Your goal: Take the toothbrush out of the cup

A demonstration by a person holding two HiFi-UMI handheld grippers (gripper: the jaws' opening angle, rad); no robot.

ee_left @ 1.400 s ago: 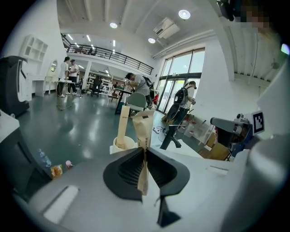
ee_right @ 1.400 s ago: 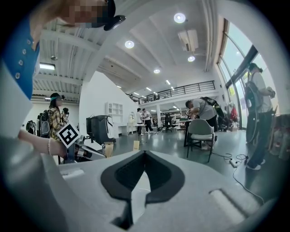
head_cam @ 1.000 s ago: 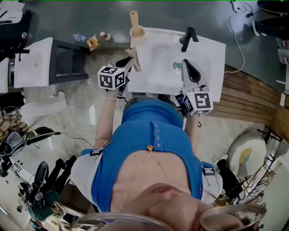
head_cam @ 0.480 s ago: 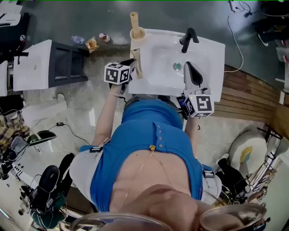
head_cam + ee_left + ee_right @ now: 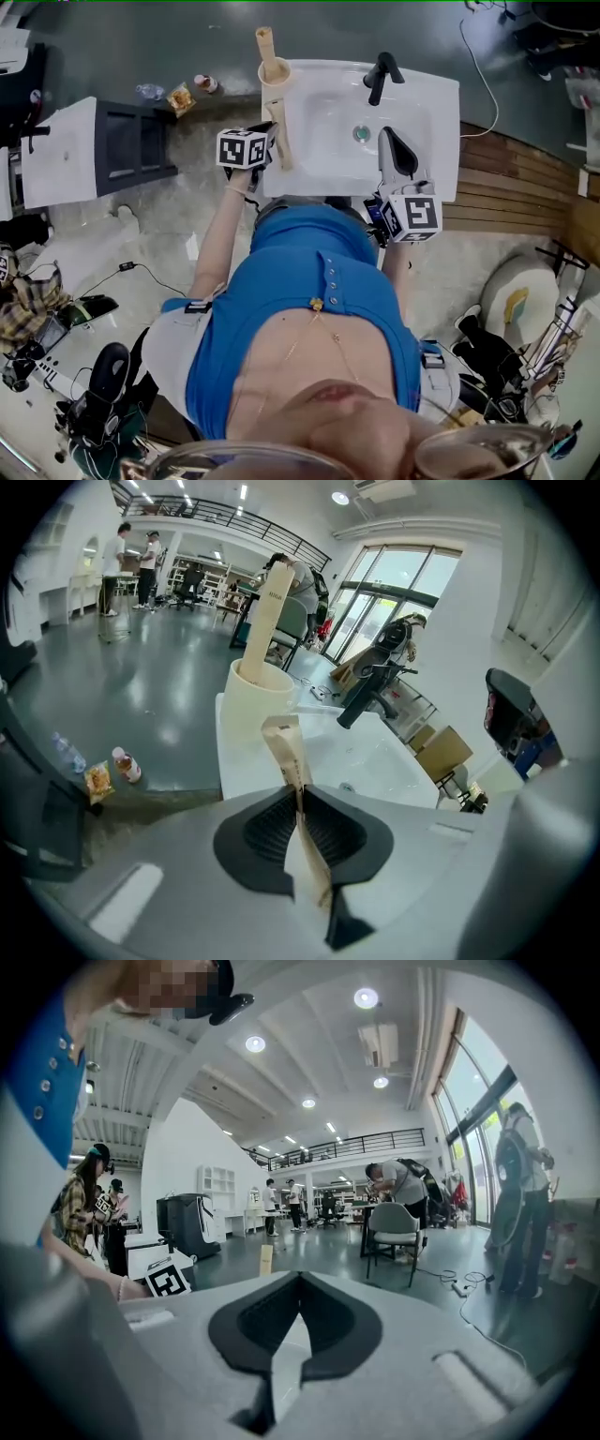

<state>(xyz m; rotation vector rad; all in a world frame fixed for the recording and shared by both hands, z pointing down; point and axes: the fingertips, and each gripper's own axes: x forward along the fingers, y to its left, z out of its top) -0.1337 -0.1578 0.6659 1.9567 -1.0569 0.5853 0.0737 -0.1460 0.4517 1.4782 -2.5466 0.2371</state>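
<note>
A cream cup (image 5: 273, 73) stands on the sink's back left corner, with one beige paper-wrapped toothbrush (image 5: 264, 42) upright in it. The left gripper view shows the same cup (image 5: 255, 705) and toothbrush (image 5: 267, 621) just ahead. My left gripper (image 5: 274, 131) is shut on a second wrapped toothbrush (image 5: 281, 142), which lies along the sink's left rim. Its wrapper (image 5: 289, 757) sticks out beyond the jaws of that gripper (image 5: 300, 794). My right gripper (image 5: 386, 136) hovers over the basin's right side, shut and empty (image 5: 300, 1283).
The white sink (image 5: 431, 112) has a black faucet (image 5: 380, 73) at the back and a drain (image 5: 362, 134) in the middle. Small bottles and a snack bag (image 5: 178, 94) lie on the floor left of it, beside a white cabinet (image 5: 66, 150).
My left gripper has sunk with the wrapped toothbrush toward the sink's left rim. The right gripper has stayed where it was.
</note>
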